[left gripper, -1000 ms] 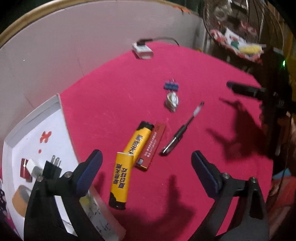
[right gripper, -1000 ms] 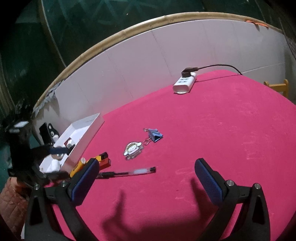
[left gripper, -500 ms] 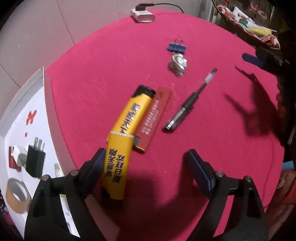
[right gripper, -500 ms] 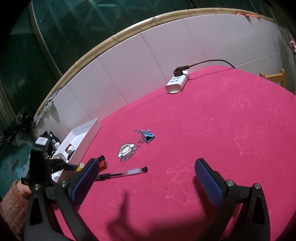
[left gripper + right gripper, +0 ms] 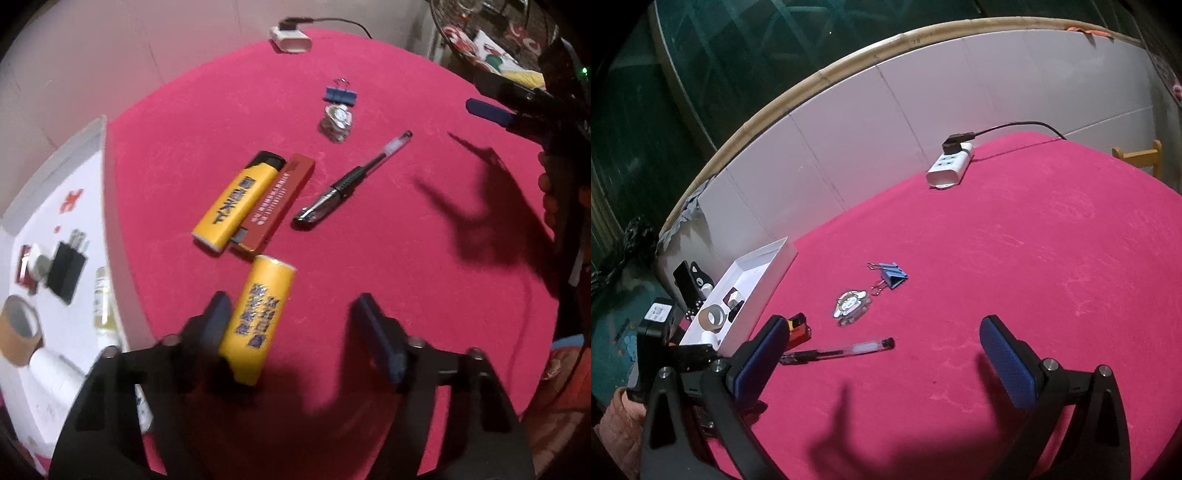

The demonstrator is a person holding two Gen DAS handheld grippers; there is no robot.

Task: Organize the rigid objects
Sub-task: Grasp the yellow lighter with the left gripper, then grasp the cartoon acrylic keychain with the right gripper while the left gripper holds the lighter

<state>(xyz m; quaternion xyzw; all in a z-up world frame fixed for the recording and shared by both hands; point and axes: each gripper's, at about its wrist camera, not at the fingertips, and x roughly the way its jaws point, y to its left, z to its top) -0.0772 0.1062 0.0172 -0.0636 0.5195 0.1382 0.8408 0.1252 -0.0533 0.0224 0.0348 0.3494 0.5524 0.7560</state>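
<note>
Red worktop (image 5: 369, 277) fills the view, white tray (image 5: 74, 206) at its left edge. Left gripper (image 5: 295, 325) hangs spread wide and released, and the yellow lighter (image 5: 260, 317) lies between its fingers, hard against the left finger (image 5: 218, 321), long axis running along the gripper's reach. Left arm is clearly nearer. Right gripper (image 5: 886, 363) hovers apart, also spread and empty, above the pen (image 5: 838, 350). Closing squarely on that lighter looks like the next call.

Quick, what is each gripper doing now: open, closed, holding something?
Left gripper: open, a yellow lighter lies between its fingers against the left one, not clamped.
Right gripper: open, holding nothing.
</note>
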